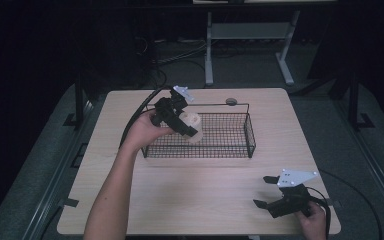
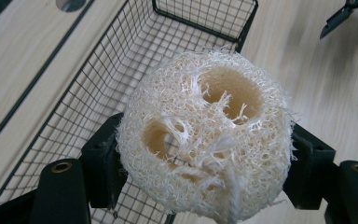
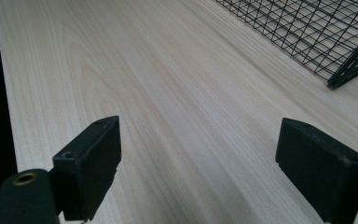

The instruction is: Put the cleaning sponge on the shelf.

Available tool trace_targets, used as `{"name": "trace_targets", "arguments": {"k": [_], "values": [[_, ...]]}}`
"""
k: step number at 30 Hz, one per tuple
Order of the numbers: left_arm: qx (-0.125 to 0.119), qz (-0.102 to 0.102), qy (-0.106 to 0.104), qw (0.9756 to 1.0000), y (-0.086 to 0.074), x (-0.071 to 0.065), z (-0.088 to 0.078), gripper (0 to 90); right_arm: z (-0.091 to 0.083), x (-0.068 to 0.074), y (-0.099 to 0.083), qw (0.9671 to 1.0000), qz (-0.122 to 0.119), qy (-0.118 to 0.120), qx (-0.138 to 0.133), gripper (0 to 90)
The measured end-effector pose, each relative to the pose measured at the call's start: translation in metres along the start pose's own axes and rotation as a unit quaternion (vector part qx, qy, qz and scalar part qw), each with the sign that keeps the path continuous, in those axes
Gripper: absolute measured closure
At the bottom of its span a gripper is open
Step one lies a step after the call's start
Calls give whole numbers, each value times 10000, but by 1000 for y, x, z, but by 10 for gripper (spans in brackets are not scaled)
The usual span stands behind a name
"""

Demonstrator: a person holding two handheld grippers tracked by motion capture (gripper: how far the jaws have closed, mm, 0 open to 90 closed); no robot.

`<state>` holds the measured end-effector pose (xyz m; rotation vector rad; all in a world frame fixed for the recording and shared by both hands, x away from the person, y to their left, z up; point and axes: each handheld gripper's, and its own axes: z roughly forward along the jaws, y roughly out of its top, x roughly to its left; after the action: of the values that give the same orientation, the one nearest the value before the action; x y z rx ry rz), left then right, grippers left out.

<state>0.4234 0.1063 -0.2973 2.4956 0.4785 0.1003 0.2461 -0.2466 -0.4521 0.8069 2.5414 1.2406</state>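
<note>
A pale, fibrous loofah sponge point(image 2: 205, 135) with two hollow holes is clamped between the black jaws of my left gripper point(image 2: 205, 163). In the high view that left gripper point(image 1: 186, 127) holds the loofah point(image 1: 192, 123) above the left end of a black wire basket point(image 1: 250, 140). My right gripper point(image 1: 263, 191) rests near the table's front right corner, jaws wide open and nothing between them. In the right gripper view its fingertips point(image 3: 93, 154) frame bare wood, and a corner of the basket point(image 3: 349, 70) shows at the upper right.
The light wooden table point(image 1: 205, 195) has open surface in front of the basket. A small round grey disc point(image 1: 231, 101) lies behind the basket's back rim. Cables trail from both grippers. Dark floor and a desk frame point(image 1: 209, 50) lie beyond the table.
</note>
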Motion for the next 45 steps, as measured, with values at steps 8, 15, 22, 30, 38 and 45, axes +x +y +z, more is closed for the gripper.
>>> {"name": "trace_targets", "arguments": {"k": [8, 15, 22, 30, 38, 45], "values": [[67, -75, -10, 9999, 0, 9, 11, 273, 0, -1, -1, 10000, -27, 7, -26, 135], [150, -89, 9, 9998, 0, 14, 21, 272, -1, -1, -1, 10000, 15, 10, -25, 136], [88, -109, 97, 9999, 0, 17, 26, 272, -1, -2, -1, 10000, 6, 11, -39, 136], [154, -251, 104, 9995, -5, 24, 32, 272, -1, -1, -1, 10000, 25, 14, -25, 136], [127, -374, 122, 9991, -14, 31, 41, 272, -1, -1, -1, 10000, 5, 0, -21, 136], [150, -440, 150, 9988, -13, 34, 48, 272, -1, -1, -1, 10000, 33, 3, -14, 136]]}}
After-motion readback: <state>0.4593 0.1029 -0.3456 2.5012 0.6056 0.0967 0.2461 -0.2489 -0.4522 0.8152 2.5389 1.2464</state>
